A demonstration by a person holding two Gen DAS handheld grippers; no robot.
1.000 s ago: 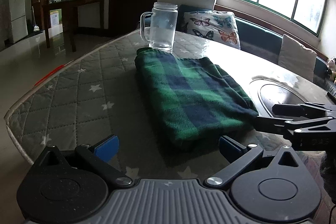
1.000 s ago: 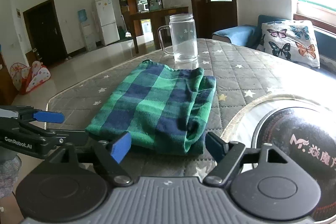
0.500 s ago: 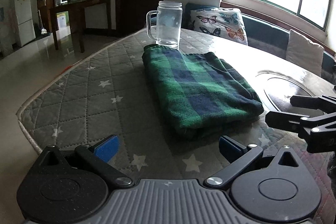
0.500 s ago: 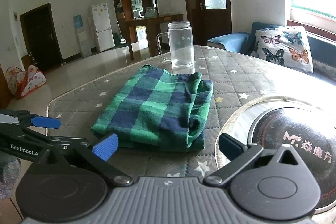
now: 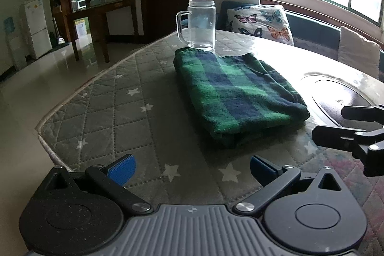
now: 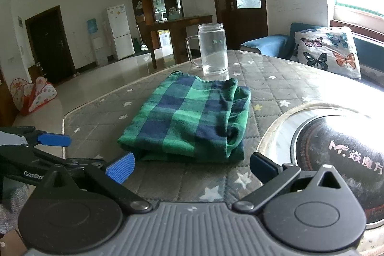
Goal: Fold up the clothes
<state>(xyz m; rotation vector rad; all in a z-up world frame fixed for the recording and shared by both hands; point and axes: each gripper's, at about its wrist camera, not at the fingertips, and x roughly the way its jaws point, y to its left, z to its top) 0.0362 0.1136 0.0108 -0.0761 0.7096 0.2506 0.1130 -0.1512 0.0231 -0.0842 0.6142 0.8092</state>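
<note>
A green and navy plaid cloth [image 5: 237,97] [image 6: 192,119] lies folded into a thick rectangle on the grey quilted star-pattern table cover [image 5: 115,112] [image 6: 268,78]. My left gripper [image 5: 192,166] is open, a short way back from the cloth's near edge, nothing between its blue pads. My right gripper [image 6: 192,166] is open wide too, just short of the cloth's near folded edge, holding nothing. The right gripper [image 5: 348,128] shows at the right edge of the left wrist view. The left gripper [image 6: 79,152] shows at the left of the right wrist view.
A clear glass mug [image 5: 200,24] [image 6: 212,48] stands right behind the cloth's far edge. A dark round hotplate [image 6: 336,148] [image 5: 340,100] is set in the table to the right. The table edge [image 5: 57,112] runs along the left. A butterfly cushion [image 6: 328,49] lies beyond.
Both grippers have drawn back from the cloth, which now lies further off and untouched. The right gripper's jaws have spread wider.
</note>
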